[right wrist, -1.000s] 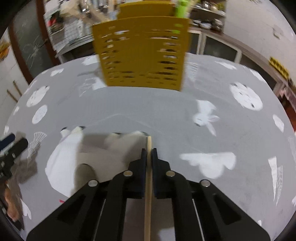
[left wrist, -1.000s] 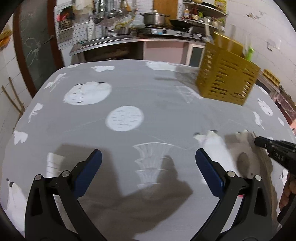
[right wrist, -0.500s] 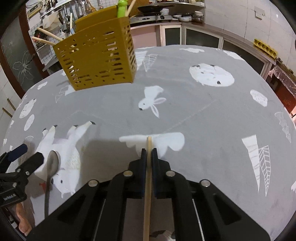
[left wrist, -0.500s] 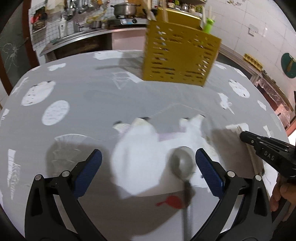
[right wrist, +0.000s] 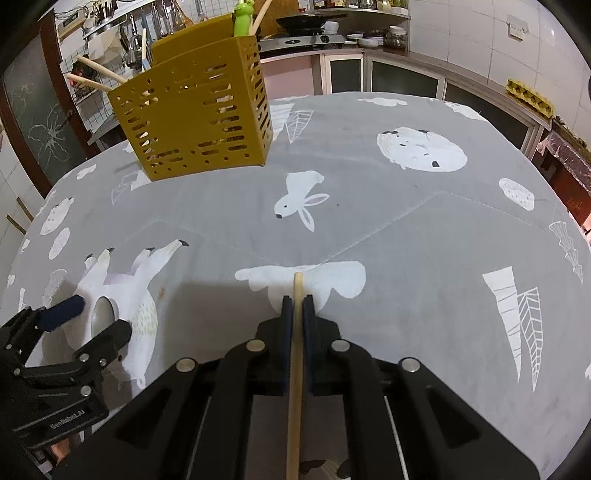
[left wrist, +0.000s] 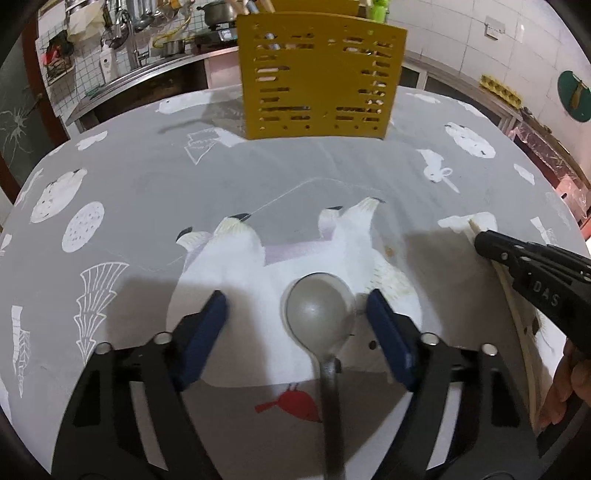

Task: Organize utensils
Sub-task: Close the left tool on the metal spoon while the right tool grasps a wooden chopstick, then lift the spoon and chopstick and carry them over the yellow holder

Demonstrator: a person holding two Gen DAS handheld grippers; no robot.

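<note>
A grey metal spoon (left wrist: 319,310) lies on the printed tablecloth, bowl up, its handle running back under my left gripper (left wrist: 295,310). The left jaws are closing; the spoon bowl sits between the blue pads (left wrist: 386,334) with gaps on both sides. In the right wrist view my right gripper (right wrist: 296,306) is shut on a thin wooden chopstick (right wrist: 295,387) whose tip pokes just past the pads. A yellow slotted utensil holder (left wrist: 319,77) stands at the far side of the table, also the holder (right wrist: 195,110) with several wooden sticks and a green-topped utensil (right wrist: 243,16) in it.
The grey tablecloth (right wrist: 406,221) with white animal prints covers the whole table. A kitchen counter (right wrist: 332,40) with stove and pots runs behind it. The right gripper (left wrist: 535,280) and a person's hand (left wrist: 569,384) show at the right edge of the left wrist view.
The left gripper has swung right until the spoon lies between its pads, and its jaws have narrowed. The right gripper shifted early, then stayed still, holding the chopstick throughout.
</note>
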